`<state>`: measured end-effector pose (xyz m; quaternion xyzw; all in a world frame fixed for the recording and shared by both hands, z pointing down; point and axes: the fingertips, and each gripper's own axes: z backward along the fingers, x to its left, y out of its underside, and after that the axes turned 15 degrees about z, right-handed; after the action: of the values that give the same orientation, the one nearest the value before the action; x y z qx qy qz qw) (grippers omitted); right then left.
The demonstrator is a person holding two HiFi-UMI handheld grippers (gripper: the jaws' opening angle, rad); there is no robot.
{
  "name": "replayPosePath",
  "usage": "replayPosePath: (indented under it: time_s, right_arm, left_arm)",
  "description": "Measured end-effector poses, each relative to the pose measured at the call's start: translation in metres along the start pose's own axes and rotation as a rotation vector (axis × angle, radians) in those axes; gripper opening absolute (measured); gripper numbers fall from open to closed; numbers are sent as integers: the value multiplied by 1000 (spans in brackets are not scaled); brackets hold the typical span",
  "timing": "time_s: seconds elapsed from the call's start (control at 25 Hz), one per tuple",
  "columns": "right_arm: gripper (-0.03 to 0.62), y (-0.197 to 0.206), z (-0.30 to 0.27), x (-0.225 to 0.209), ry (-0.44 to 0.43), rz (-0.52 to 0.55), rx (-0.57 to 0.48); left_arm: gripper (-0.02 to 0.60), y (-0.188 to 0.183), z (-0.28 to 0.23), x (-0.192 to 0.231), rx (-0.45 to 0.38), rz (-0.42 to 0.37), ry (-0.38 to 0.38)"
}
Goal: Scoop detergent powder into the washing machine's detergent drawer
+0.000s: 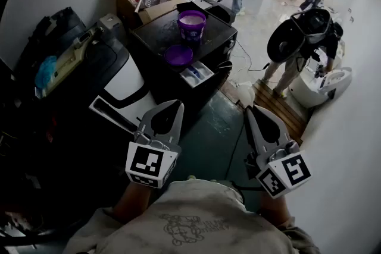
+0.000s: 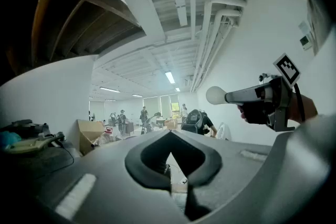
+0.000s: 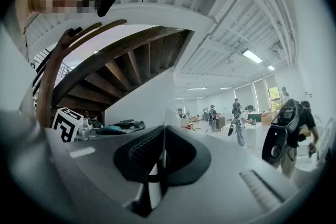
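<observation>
You hold the left gripper (image 1: 172,107) and the right gripper (image 1: 251,111) low in the frame, close to your body. Each has its jaws pressed together on nothing, which reads as a rest pose with the scooping not yet begun. The washing machine (image 1: 221,36) sits at upper centre, well apart from both, its white detergent drawer (image 1: 205,75) pulled open with something blue inside, perhaps the scoop; on its dark top stand an open purple tub (image 1: 191,25) of pale powder and a purple lid (image 1: 178,55).
</observation>
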<state>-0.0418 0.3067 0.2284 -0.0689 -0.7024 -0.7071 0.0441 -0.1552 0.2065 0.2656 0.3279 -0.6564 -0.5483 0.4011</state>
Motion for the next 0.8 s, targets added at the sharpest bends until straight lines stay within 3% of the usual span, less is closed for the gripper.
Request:
replayPosePath:
  time_s: [0.8]
  right_arm:
    - [35,8,-7,17,12,-18,24]
  left_arm:
    - [2,6,16,21,0,30,0]
